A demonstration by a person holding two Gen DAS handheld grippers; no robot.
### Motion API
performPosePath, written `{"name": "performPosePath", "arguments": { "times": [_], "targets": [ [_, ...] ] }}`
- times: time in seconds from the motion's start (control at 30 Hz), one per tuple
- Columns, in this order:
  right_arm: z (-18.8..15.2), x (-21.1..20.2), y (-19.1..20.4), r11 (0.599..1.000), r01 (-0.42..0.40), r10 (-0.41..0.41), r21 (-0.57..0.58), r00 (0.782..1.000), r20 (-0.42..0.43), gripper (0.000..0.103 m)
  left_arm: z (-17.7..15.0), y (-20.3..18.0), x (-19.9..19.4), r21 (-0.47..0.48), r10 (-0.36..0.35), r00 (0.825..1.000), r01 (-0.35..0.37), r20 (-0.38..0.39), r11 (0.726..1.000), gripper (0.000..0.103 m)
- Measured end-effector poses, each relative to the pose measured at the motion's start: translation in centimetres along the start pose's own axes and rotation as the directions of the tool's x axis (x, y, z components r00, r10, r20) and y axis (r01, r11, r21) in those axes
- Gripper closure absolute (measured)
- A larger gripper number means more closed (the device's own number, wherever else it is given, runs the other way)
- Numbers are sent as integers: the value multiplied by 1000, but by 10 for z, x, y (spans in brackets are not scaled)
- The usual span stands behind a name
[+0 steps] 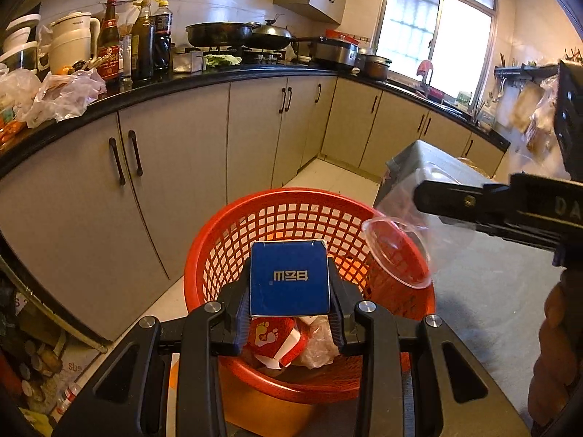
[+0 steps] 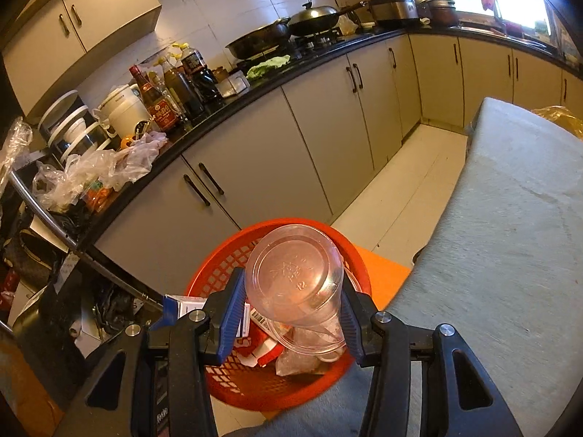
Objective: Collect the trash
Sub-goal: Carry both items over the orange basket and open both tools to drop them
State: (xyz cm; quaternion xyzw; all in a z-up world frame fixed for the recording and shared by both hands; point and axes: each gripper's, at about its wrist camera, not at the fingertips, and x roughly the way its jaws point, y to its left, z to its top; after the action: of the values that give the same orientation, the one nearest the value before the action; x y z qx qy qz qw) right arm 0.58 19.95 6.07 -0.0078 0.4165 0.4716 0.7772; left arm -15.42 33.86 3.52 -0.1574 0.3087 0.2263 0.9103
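A red mesh basket (image 1: 277,218) stands on the floor beside the table, with a red packet (image 1: 269,335) and crumpled plastic inside. My left gripper (image 1: 289,306) is shut on a blue box (image 1: 289,278) and holds it over the basket. My right gripper (image 2: 291,313) is shut on a clear plastic cup (image 2: 295,276), held over the basket (image 2: 218,266). The cup (image 1: 397,251) and the right gripper's arm (image 1: 503,207) also show at the right of the left wrist view. The blue box's corner (image 2: 171,309) shows in the right wrist view.
A grey-covered table (image 2: 510,218) lies to the right. Kitchen cabinets (image 1: 182,167) with a black counter run behind the basket, holding bottles (image 1: 145,43), a kettle, pans and plastic bags (image 1: 62,94). Clutter sits on the floor at the left (image 2: 43,255). Tiled floor (image 2: 408,189) runs between table and cabinets.
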Motion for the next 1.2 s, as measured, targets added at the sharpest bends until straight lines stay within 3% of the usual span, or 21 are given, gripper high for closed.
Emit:
{"name": "performPosePath", "arguments": {
  "times": [0.67, 0.83, 1.03, 1.13, 1.2],
  "targets": [
    [5, 34, -4, 1000, 5, -5, 10, 999, -54, 50, -4, -3, 14, 19, 15, 1000, -14, -17, 1000, 70],
    [5, 32, -5, 1000, -16, 17, 21, 998, -53, 43, -4, -5, 13, 24, 16, 1000, -15, -17, 1000, 68],
    [6, 17, -3, 999, -35, 35, 21, 999, -27, 40, -4, -9, 5, 35, 36, 999, -36, 16, 999, 37],
    [6, 2, -3, 1000, -26, 25, 15, 1000, 9, 32, -3, -12, -2, 42, 47, 998, -49, 48, 998, 31],
    [6, -9, -5, 1000, -6, 5, 12, 999, 37, 21, -2, -13, -9, 45, 63, 995, -66, 76, 997, 22]
  ]
}}
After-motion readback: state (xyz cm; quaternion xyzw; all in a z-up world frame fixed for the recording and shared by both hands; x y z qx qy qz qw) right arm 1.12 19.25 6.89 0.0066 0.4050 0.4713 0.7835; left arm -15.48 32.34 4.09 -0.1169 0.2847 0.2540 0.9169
